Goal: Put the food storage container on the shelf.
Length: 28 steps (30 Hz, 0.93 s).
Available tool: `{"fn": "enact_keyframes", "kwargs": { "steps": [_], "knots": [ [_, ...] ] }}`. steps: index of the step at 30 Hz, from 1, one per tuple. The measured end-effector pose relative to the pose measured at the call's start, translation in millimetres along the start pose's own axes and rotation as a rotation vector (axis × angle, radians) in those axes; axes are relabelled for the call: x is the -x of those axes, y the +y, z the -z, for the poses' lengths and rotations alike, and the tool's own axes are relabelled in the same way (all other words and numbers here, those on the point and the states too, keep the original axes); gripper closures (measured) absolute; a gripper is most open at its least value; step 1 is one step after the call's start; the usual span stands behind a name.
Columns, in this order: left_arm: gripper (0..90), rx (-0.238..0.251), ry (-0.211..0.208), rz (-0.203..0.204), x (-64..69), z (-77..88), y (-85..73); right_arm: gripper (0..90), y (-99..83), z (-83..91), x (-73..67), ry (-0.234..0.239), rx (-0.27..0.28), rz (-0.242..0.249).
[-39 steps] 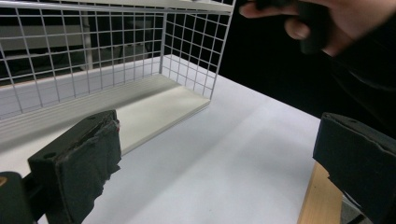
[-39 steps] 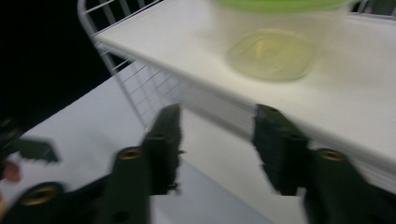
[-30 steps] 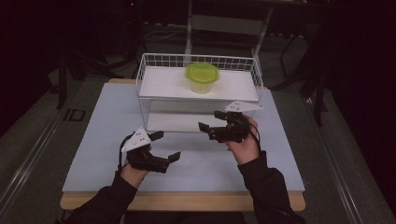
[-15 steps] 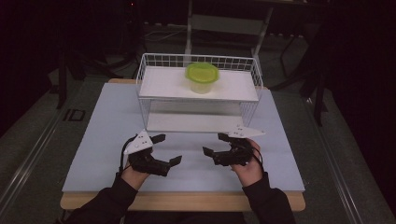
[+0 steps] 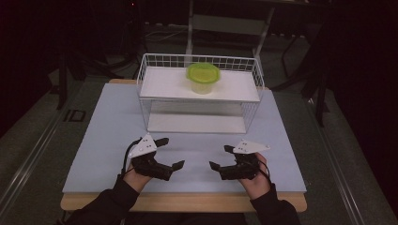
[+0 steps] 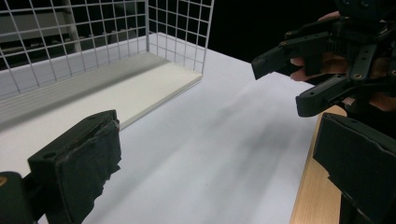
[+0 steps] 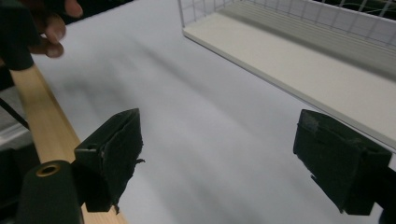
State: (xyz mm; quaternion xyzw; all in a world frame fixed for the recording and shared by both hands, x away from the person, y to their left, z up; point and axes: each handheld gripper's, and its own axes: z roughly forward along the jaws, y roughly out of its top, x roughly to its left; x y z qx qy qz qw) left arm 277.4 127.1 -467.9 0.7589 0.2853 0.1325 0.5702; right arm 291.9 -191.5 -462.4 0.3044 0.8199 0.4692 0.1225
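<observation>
Near the table's [image 5: 112, 136] front edge, both hands are holding the left gripper [image 5: 170, 153] and right gripper [image 5: 220, 157] spread, empty. On the wire rack's [image 5: 145, 89] top shelf, the green-lidded container [image 5: 203, 77] is sitting; a careless reach risks snagging the rim wires.

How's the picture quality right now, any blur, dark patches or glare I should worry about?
High view: surroundings nearly black, but the table is evenly lit, and the green-lidded container on the wire rack reads sharp. Left gripper view: table surface streaked with blur, rack mesh crisp. Right gripper view: similar smearing on the tabletop. No glare anywhere.
</observation>
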Motion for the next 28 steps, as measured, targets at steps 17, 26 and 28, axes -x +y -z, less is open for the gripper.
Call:
{"fn": "enact_keyframes", "kwargs": {
  "steps": [17, 26, 28],
  "knots": [
    [1.6, -0.040, -0.025, -0.023, 0.2, -4.6, -7.7, 14.5, -24.4, 10.5, 10.4, -0.047, -0.027, 0.002],
    [1.6, -0.082, -0.033, -0.020, -1.2, -8.9, -12.0, 15.0, -25.9, 6.8, 11.7, -0.070, -0.066, 0.027],
    [1.6, -0.086, -0.036, -0.019, -1.8, -9.0, -12.6, 14.9, -26.4, 5.4, 10.9, -0.067, -0.077, 0.025]
  ]
}}
